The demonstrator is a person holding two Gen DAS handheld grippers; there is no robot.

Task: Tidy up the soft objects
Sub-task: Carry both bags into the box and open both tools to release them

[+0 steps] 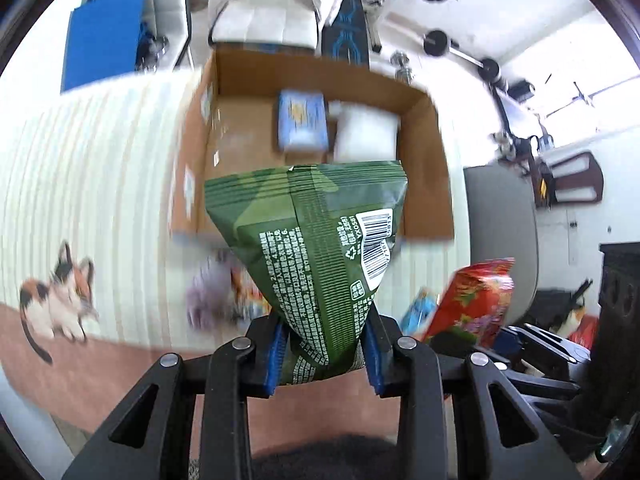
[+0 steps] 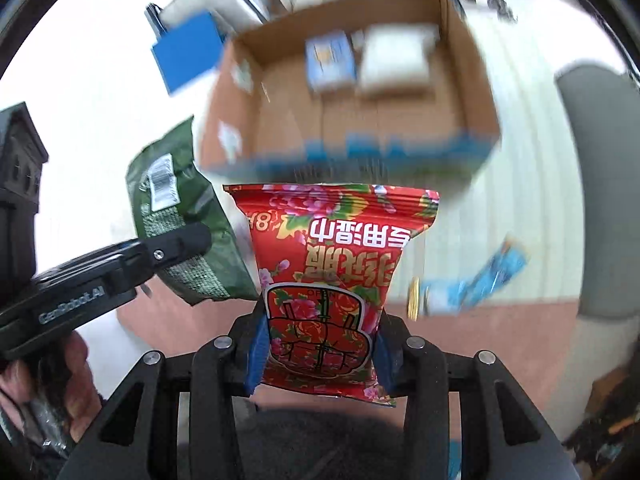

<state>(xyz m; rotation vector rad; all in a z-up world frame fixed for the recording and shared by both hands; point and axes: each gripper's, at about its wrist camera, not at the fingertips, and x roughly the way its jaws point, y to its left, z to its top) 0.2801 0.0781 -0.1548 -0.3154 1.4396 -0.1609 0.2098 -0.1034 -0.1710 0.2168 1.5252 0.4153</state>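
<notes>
My left gripper [image 1: 324, 356] is clamped on the lower end of a green packet [image 1: 316, 248], its blue pads [image 1: 276, 356] pressing in from both sides, so the packet stands up in front of me with its barcode side facing the camera. My right gripper [image 2: 318, 354] is closed the same way on a red flowered packet [image 2: 332, 264], which rises between the fingers with its print upside down. Both packets are held up off the striped cloth [image 1: 92, 184], near the open cardboard box [image 1: 428, 168] that lies just beyond them on the far side. Inside the box, against its far wall, a blue pack [image 1: 302, 124] lies just beside a white pack [image 1: 366, 136] on its right. From the right wrist view the green packet hangs to the left of the red one, apart from it. A blue-and-white packet [image 2: 476, 280] lies on the cloth to the right, and a blurred purple item [image 1: 212, 292] lies on the left, near the box's front edge.
</notes>
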